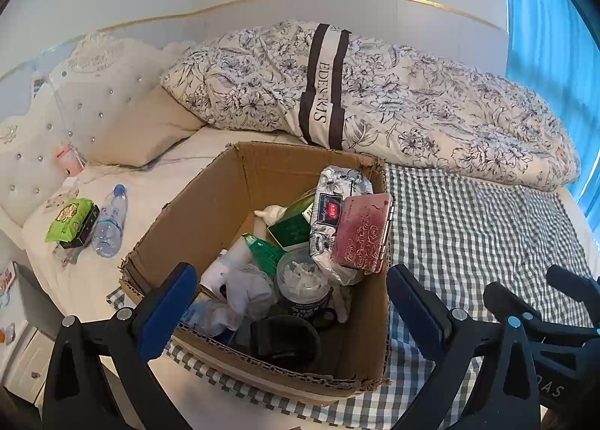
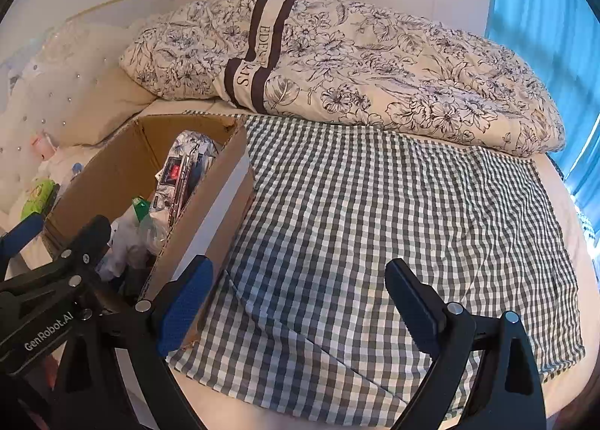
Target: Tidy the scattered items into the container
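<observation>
**Cardboard box nearly full, two strays left by the headboard**

Cardboard is the landmark: the open box (image 1: 210,205) sits on the bed, on the left part of a checked cloth (image 2: 375,223). Behind the box lies a folded floral quilt (image 1: 412,100); to the box's right the cloth is bare.

Inside the box, packed close, are a floral tissue pack (image 1: 333,190) and a red case (image 1: 363,235) leaning on the right wall, a green carton (image 1: 292,227), a clear tub (image 1: 302,276) and crumpled white wrapping.

Left of the box, well apart from it on the white sheet, lie a water bottle (image 1: 109,222) and a green packet (image 1: 69,218) resting on a small dark box.

The left gripper (image 1: 292,302) hovers over the box's near edge, fingers spread wide and holding nothing. The right gripper (image 2: 300,298) hangs beside the box's right wall over the cloth, likewise spread and empty.

By my reading a drop is done and the next fetch is due: the left gripper should swing left, clearing the box's ragged rim, to the bottle. Room there is open, though the bed edge is near.
</observation>
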Action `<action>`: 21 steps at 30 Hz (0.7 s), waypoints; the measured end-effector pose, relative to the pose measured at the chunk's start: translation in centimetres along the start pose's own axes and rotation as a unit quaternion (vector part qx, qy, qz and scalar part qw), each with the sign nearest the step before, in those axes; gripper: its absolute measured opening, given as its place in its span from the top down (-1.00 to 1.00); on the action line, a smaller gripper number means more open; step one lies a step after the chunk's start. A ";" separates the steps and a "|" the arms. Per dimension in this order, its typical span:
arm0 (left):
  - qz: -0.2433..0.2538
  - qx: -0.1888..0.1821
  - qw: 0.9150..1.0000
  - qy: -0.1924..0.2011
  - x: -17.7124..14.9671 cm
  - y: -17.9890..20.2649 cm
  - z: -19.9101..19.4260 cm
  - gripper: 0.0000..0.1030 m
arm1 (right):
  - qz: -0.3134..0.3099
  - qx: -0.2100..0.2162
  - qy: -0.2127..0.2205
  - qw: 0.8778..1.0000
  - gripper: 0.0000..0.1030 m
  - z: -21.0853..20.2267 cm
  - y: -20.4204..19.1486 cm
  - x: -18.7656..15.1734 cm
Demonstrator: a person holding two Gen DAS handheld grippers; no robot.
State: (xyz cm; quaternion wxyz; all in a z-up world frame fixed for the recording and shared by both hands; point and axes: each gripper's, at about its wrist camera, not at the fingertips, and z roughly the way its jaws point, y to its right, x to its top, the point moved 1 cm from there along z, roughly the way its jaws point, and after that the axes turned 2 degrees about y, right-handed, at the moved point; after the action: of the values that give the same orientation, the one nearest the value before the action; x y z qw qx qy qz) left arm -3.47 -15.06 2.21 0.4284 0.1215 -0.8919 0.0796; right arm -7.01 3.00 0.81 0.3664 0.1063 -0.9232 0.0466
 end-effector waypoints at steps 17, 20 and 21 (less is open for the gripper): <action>-0.001 0.000 1.000 -0.007 0.2 -0.7 0.2 -1.00 | 0.009 -0.009 -0.011 1.000 -0.81 0.9 0.2 -0.2; -0.004 0.003 1.000 -0.012 0.2 -0.8 0.4 -1.00 | 0.010 -0.010 -0.013 1.000 -0.81 1.0 0.2 -0.3; -0.005 0.005 1.000 -0.013 0.2 -0.8 0.4 -1.00 | 0.009 -0.010 -0.014 1.000 -0.81 1.0 0.1 -0.3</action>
State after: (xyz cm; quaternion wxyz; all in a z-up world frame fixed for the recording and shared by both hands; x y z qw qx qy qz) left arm -3.69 -16.00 2.13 0.4161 0.1291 -0.8965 0.0801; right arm -7.49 3.01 -0.11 0.3536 0.0951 -0.9297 0.0395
